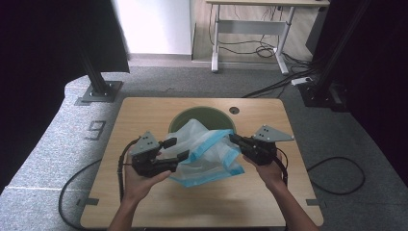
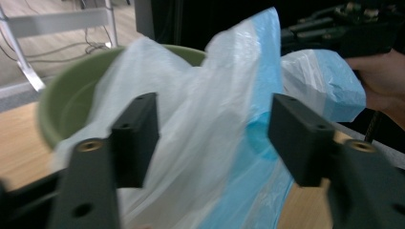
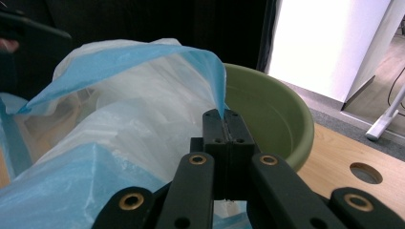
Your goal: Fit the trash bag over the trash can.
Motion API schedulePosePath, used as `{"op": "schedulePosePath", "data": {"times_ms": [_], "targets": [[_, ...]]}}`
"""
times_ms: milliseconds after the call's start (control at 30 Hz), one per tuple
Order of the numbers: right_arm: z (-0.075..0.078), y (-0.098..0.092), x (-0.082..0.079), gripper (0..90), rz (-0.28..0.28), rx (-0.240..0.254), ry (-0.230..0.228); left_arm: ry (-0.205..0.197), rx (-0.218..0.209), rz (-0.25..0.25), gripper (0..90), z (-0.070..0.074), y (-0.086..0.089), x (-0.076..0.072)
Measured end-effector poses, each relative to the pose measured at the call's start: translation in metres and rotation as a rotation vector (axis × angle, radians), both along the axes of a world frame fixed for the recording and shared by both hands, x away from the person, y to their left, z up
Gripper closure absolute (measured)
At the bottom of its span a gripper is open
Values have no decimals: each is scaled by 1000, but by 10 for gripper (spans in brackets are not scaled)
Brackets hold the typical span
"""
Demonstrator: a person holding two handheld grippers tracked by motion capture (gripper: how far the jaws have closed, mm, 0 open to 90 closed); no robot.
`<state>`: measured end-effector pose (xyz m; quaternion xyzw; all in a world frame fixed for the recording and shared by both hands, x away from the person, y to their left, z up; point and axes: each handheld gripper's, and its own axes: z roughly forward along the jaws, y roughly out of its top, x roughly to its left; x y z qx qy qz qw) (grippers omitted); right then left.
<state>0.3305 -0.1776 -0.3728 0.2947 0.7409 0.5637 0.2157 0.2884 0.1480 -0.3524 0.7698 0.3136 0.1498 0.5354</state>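
A clear plastic bag with blue edges (image 1: pixel 207 154) lies crumpled against the front of a green bowl (image 1: pixel 202 113) on the wooden table (image 1: pixel 192 202). My left gripper (image 1: pixel 174 149) is at the bag's left side. In the left gripper view its jaws (image 2: pixel 215 133) stand apart, the bag (image 2: pixel 205 109) hangs between them, and the pads do not press on it. My right gripper (image 1: pixel 234 139) is at the bag's right side. In the right gripper view it (image 3: pixel 223 117) is shut on the bag's blue rim (image 3: pixel 210 62), holding it up in front of the bowl (image 3: pixel 267 109).
A round hole (image 1: pixel 234 110) sits in the table behind the bowl. Black frame posts (image 1: pixel 98 82) stand on the carpet at the far corners. A white desk frame (image 1: pixel 250 26) and floor cables (image 1: pixel 337 175) lie beyond and beside the table.
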Motion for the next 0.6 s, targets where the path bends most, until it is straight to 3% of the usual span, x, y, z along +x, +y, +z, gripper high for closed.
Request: {"op": "schedulePosePath", "data": {"times_ms": [167, 300, 400, 433, 533, 600], "targets": [[4, 5, 3, 884, 3, -1, 1, 3, 13, 8, 177, -5, -17, 3], [5, 4, 6, 883, 6, 10, 14, -15, 72, 41, 170, -8, -29, 6], [6, 3, 7, 883, 9, 18, 21, -25, 102, 76, 310, -11, -33, 10], [6, 3, 7, 883, 9, 21, 24, -22, 102, 75, 415, -11, -33, 11], [6, 2, 7, 882, 8, 23, 25, 1, 89, 70, 594, -12, -30, 17], [6, 1, 8, 882, 9, 26, 28, 26, 58, 56, 682, -11, -26, 22]]}}
